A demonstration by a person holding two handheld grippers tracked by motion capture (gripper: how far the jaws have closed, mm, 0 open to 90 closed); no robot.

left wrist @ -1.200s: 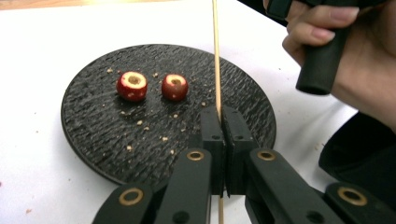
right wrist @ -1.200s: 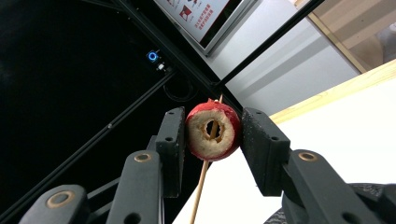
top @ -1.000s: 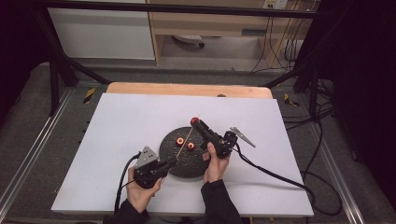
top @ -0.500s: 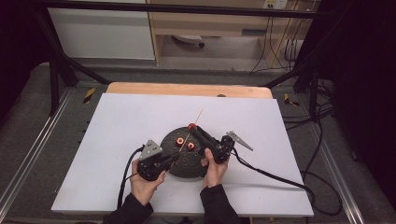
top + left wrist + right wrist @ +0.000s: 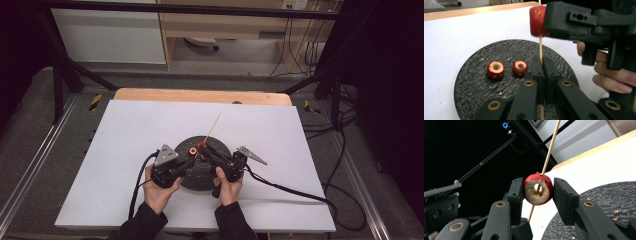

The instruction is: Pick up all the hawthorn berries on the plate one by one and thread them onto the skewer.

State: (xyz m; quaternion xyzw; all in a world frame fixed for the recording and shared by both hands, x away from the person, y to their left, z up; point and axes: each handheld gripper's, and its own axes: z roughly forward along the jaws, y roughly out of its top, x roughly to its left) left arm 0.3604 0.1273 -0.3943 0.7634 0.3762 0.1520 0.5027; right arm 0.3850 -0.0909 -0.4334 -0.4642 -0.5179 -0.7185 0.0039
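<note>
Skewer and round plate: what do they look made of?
Skewer: probably bamboo or wood, a thin, pale tan, matte stick. Round plate: looks like slate or a slate-look ceramic, black and matte with a rough, layered, ridged surface. Which one can't be told.

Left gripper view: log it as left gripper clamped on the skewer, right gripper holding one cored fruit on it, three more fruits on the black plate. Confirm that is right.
Not quite: two fruits, one and another, lie on the black plate, not three, as the left gripper view shows. The rest stands: the left gripper is clamped on the skewer, and the right gripper holds the cored fruit on it.
</note>
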